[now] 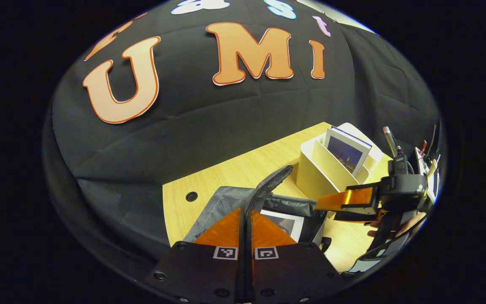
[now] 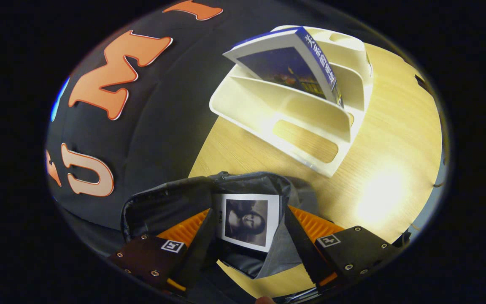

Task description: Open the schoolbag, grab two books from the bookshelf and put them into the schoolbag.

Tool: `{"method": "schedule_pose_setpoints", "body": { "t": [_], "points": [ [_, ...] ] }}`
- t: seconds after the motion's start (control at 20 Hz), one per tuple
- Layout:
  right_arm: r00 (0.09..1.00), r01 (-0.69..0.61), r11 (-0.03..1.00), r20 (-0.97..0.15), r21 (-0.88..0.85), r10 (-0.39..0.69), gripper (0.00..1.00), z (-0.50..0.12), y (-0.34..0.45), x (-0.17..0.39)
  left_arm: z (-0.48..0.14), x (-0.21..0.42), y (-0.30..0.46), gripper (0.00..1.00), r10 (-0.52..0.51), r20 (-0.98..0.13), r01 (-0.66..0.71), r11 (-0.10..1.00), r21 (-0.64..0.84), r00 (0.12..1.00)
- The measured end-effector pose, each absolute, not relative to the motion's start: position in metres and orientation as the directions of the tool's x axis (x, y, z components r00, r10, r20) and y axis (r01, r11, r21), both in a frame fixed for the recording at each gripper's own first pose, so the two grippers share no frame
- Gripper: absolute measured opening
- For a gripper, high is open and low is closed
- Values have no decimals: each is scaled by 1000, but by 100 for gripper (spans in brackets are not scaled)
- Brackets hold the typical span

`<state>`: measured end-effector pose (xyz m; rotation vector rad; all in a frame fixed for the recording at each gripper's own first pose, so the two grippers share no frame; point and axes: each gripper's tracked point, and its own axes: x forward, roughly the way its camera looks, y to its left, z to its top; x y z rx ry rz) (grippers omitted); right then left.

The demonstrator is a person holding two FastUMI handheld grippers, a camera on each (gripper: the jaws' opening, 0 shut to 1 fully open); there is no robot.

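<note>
Our left gripper point(image 1: 246, 219) has its jaws pinched on the schoolbag point(image 2: 171, 202) flap. Our right gripper point(image 2: 247, 228) jaws gape wide over a book point(image 2: 247, 221) inside the bag on the table point(image 2: 386, 139). Second book point(image 2: 287, 63) leans in the bookshelf point(image 2: 310, 126).

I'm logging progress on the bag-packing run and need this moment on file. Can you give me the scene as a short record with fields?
schoolbag: grey schoolbag lies open on the wooden table
book in bag: portrait-cover book sits inside the opening
book on shelf: blue-cover book leans in the cream bookshelf
left gripper: left gripper shut on the bag's zipper edge, holding it up
right gripper: right gripper open over the bag's mouth, a finger on each side of the book
progress: one book in, one on the shelf
</note>
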<state>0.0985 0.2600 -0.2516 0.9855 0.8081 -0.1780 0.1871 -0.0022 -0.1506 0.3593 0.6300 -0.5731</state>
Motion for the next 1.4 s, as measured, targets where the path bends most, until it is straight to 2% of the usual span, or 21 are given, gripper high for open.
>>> {"method": "schedule_pose_setpoints", "body": {
  "t": [0.3,0.6,0.85,1.1,1.4],
  "points": [
    [700,441,620,-681,649,214,98,-232,218,64,-152,186,-7,0,-387,-640,608,778,159,664],
    [724,412,721,-680,557,112,98,-193,135,56,-155,188,-10,0,-389,-642,605,782,148,661],
    [725,339,859,-689,383,21,98,-145,83,73,-158,189,-13,0,-389,-647,603,785,139,656],
    [701,193,964,-713,181,-6,98,-110,73,106,-162,192,-11,0,-374,-656,595,790,145,656],
    [648,69,998,-760,1,-44,98,-111,66,173,-165,195,-10,0,-352,-664,578,802,149,660]
  ]
}}
